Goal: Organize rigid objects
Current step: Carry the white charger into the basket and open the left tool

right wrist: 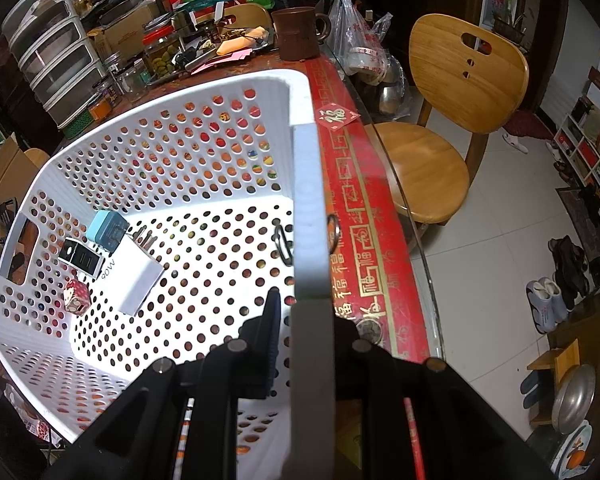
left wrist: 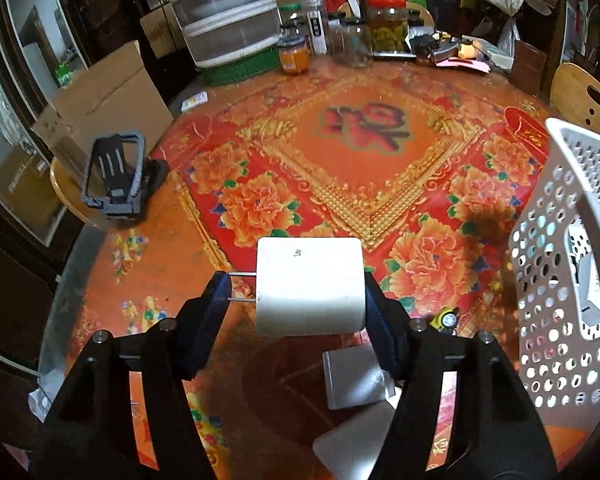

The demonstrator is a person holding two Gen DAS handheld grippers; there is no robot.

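Observation:
My left gripper is shut on a white cube charger, lifted above the red flowered tablecloth. The charger's two metal prongs point at the left pad and the right pad presses its other side. At the right stands a white perforated basket. My right gripper is shut on the basket's rim, one finger inside and one outside. Inside the basket lie a blue charger, a black-and-white charger, a white 90W charger, a small red patterned cube and a metal clip.
A black phone stand sits at the table's left edge. Below the held charger lie a grey flat block, a white flat item and a small yellow toy. Jars and drawers crowd the far side. A wooden chair stands beside the table.

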